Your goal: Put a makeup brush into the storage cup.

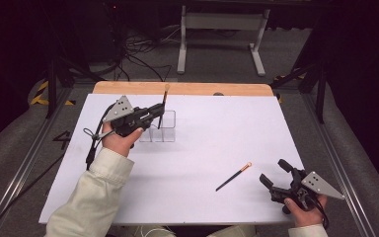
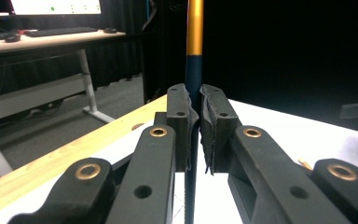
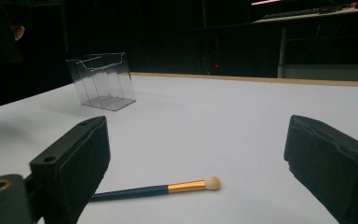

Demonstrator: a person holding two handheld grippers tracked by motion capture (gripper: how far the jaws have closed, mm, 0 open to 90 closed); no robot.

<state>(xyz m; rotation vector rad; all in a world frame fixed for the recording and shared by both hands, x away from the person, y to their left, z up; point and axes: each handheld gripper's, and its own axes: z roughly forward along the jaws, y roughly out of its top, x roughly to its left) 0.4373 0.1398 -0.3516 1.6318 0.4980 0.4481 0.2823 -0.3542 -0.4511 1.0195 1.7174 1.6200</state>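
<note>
Jaws of the left gripper (image 2: 195, 122) are clamped on a slim makeup brush with a dark blue handle and gold ferrule (image 2: 195, 42), which stands upright between the pads. From the high view, the left gripper (image 1: 154, 112) holds this brush (image 1: 164, 101) over a clear plastic organiser box with compartments (image 1: 165, 129), which sits on the white desk (image 1: 202, 133) near its far wooden edge. Whether the lower end of the brush is inside a compartment or just above it cannot be told.

Wide apart stand the jaws of the right gripper (image 3: 196, 172), with nothing between the pads. This gripper (image 1: 275, 176) rests near the front right corner of the desk. A second dark-handled brush with a gold ferrule and pale tip (image 3: 168, 189) lies flat on the desk just beyond those jaws, seen in the high view (image 1: 234, 176) lying at a slant to the left of the right gripper, well apart from the box (image 3: 101, 80).
</note>
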